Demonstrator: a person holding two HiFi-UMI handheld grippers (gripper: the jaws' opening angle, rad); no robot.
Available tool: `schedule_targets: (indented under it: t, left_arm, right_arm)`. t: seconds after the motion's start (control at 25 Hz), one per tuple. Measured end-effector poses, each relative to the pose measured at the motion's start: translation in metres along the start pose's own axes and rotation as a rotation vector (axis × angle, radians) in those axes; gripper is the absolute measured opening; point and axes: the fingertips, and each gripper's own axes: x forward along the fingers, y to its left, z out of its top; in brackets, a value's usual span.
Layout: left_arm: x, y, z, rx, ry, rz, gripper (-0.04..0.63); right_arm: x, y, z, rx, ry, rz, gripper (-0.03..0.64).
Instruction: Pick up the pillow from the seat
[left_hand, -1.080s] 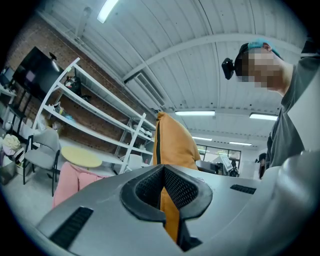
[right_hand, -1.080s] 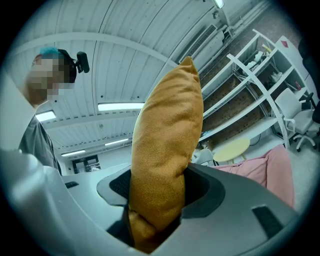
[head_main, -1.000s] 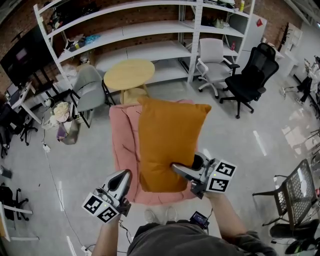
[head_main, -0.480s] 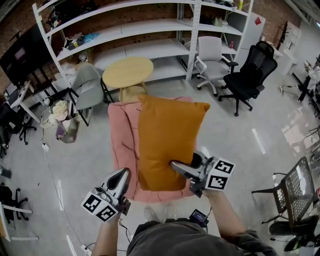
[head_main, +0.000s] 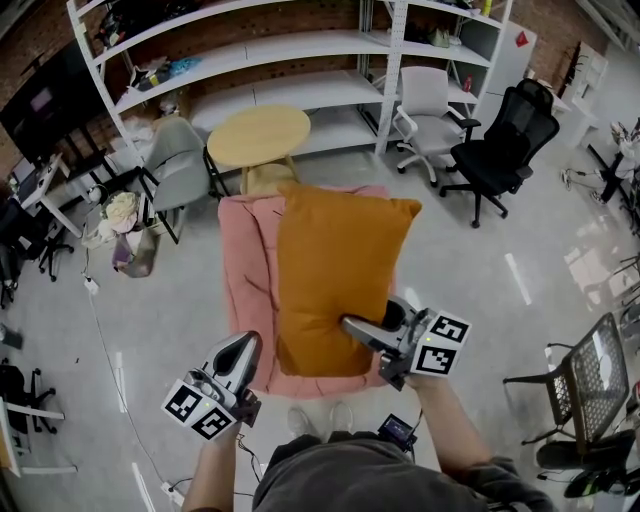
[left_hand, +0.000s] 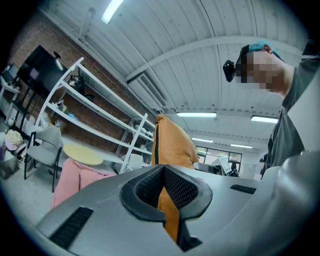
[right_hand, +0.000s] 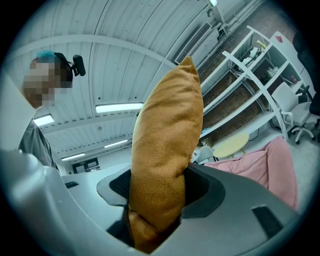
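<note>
One orange pillow (head_main: 335, 270) was pinched by its near edge in the right gripper (head_main: 355, 328). The jaws were spread about as wide as the stuffing and pressed into it on both sides. From that grip the pillow's long axis ran straight ahead of the gripper, away from the person. One far corner pointed toward the white shelving (head_main: 300, 50), the broad face was turned up to the head view, and the thin edge faced the right gripper's own camera. Under and ahead of this gripper lay one pink seat (head_main: 245, 270), mostly covered by the pillow; whether the two still touched could not be told. The left gripper (head_main: 243, 350), one of two, hung left of the pillow, apart from it, jaws pressed together on nothing. Far ahead of both grippers stood one round desk (head_main: 260, 135).
</note>
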Motion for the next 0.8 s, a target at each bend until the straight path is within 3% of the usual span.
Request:
schedule_targets:
  t: [0.8]
  left_arm:
    - [-0.0011,-0.0033,0.0020,0.026,-0.002,-0.006,0.009]
  right_arm:
    - [0.0005,-0.0037,0.0020,0.016,-0.012,0.003,0.258]
